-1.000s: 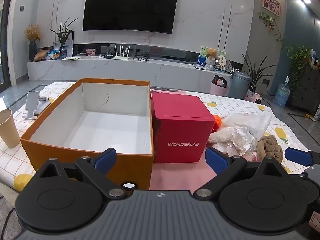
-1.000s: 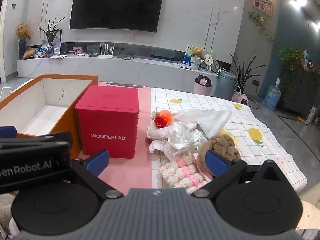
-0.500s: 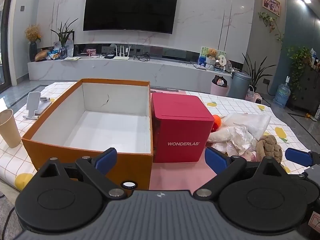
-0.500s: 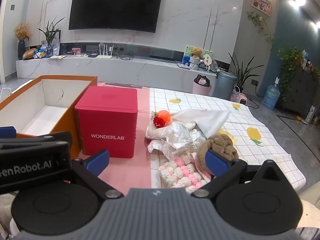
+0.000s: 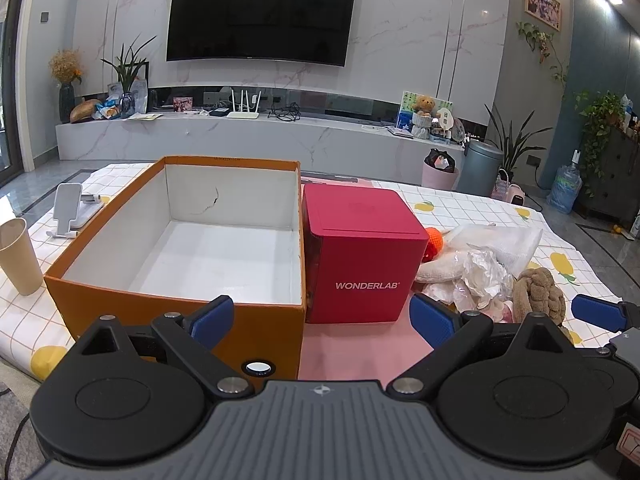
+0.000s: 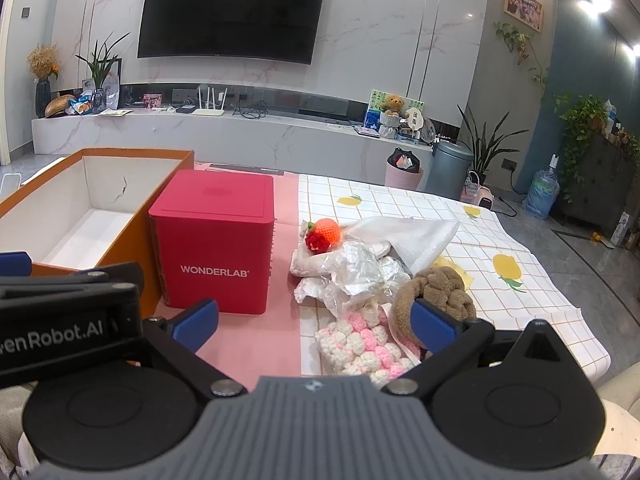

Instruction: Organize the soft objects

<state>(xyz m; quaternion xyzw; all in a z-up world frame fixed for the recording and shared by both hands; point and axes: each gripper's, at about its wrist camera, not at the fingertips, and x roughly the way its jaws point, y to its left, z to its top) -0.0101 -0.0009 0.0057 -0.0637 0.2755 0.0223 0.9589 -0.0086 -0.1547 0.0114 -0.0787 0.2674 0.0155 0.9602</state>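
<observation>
Both grippers, left [image 5: 322, 318] and right [image 6: 316, 322], are hovering with fingers spread, grasping nothing. The soft pile [image 6: 360, 276] is lying on the desk [image 6: 520, 280] right of the red box [image 6: 216, 248]: light, limp, best pinched at a fold. That box is standing between it and the empty orange box [image 5: 180, 308].

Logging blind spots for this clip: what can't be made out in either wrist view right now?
- Red WONDERLAB box: closed in both views, contents unseen.
- Pink-and-white knit piece: near edge cut off by the right gripper body, right wrist view.
- Brown knotted plush: partly behind a blue fingertip.
- Orange box: near floor hidden by its front wall, left wrist view.
- Items under the crumpled plastic: covered.
</observation>
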